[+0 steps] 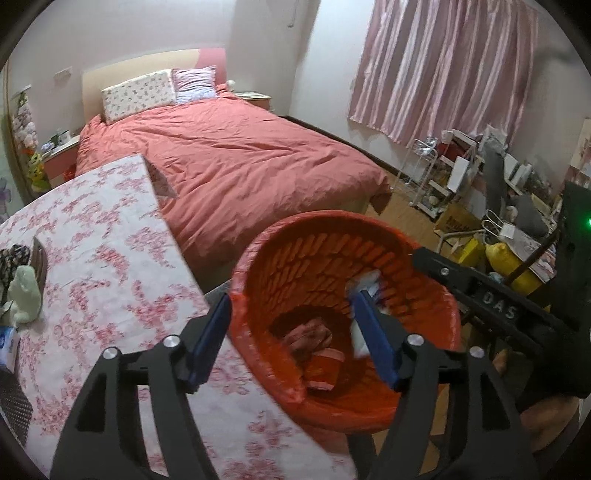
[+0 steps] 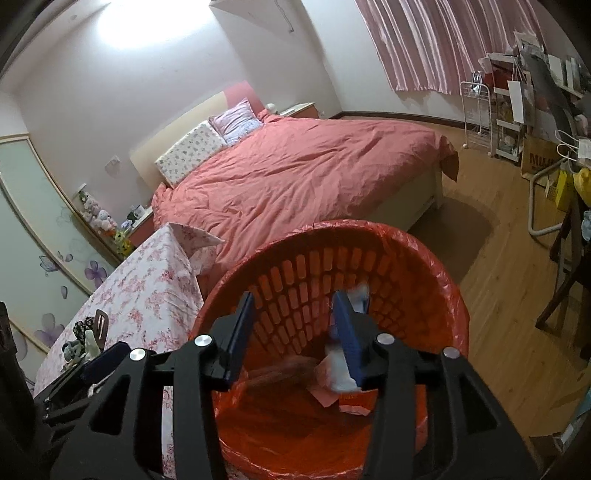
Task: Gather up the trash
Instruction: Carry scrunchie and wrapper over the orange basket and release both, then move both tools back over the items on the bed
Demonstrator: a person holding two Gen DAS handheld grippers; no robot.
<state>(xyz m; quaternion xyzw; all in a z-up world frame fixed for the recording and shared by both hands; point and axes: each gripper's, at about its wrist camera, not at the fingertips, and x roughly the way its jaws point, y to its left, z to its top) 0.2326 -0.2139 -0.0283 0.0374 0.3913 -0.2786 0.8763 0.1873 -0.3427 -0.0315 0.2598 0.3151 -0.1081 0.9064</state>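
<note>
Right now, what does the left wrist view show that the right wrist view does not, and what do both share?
Only the left wrist view: the blue tissue pack at the table's near edge and the black bar marked DAS of the other tool.

Only the right wrist view: the sliding door with purple flowers and the bright ceiling light.

Both: the red bin with scraps inside, the floral table, the bed, pink curtains, and an open hand-held gripper over the bin.

my grippers are matt black plastic with shiny metal bolts. the perforated plastic basket (image 2: pixel 406 266) wears a glossy, crinkled orange liner. printed cloth covers the table (image 1: pixel 110 258); the floor (image 2: pixel 498 295) looks smooth wood.
</note>
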